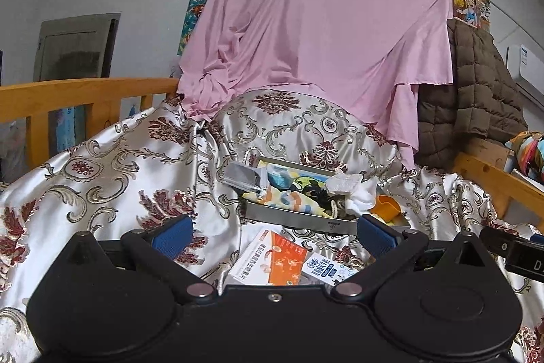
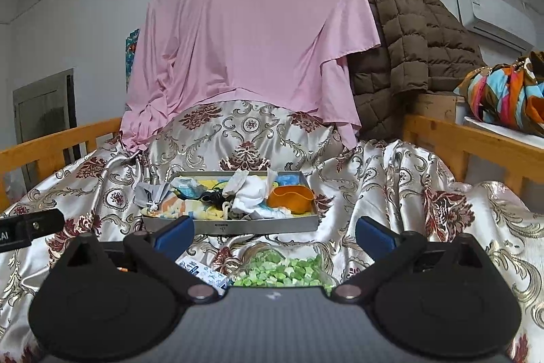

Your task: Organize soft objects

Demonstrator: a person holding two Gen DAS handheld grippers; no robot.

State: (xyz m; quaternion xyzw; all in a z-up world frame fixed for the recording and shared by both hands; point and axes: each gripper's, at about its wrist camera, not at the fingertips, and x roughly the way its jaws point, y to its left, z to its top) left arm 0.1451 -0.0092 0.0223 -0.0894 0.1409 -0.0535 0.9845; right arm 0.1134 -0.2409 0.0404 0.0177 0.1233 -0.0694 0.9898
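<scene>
Because the metal tray [image 2: 231, 225] lies straight ahead of both tongs, the coming move is mostly a forward reach, and I judge the right tongs [image 2: 274, 235] to be the better placed: in the right wrist view the tray is centred, with its long axis running across, left to right. In the left wrist view the same tray [image 1: 292, 218] is turned at an angle and sits a little to the right of the left tongs [image 1: 274, 235]. Both tongs are spread wide and hold nothing.

The soft things are piled inside the tray: a crumpled white cloth [image 2: 250, 193], a printed yellow and orange fabric [image 2: 176, 204], and a grey pouch [image 2: 149, 194] that hangs over the left rim. An orange bowl [image 2: 290, 198], which looks hard and smooth, stands at the right end of the tray.

Just in front of the right tongs, on the bed, lies a clear bag of small green pieces [image 2: 282, 271]; they look like folded paper stars, but I cannot be sure. Below the left tongs lie an orange and white carton [image 1: 268, 261] and a small blue and white packet [image 1: 328, 267], both stiff and flat. Everything rests on a glossy satin bedspread [image 2: 408, 179] with a damask pattern, slippery and deeply wrinkled, so the tray may not sit level.
</scene>
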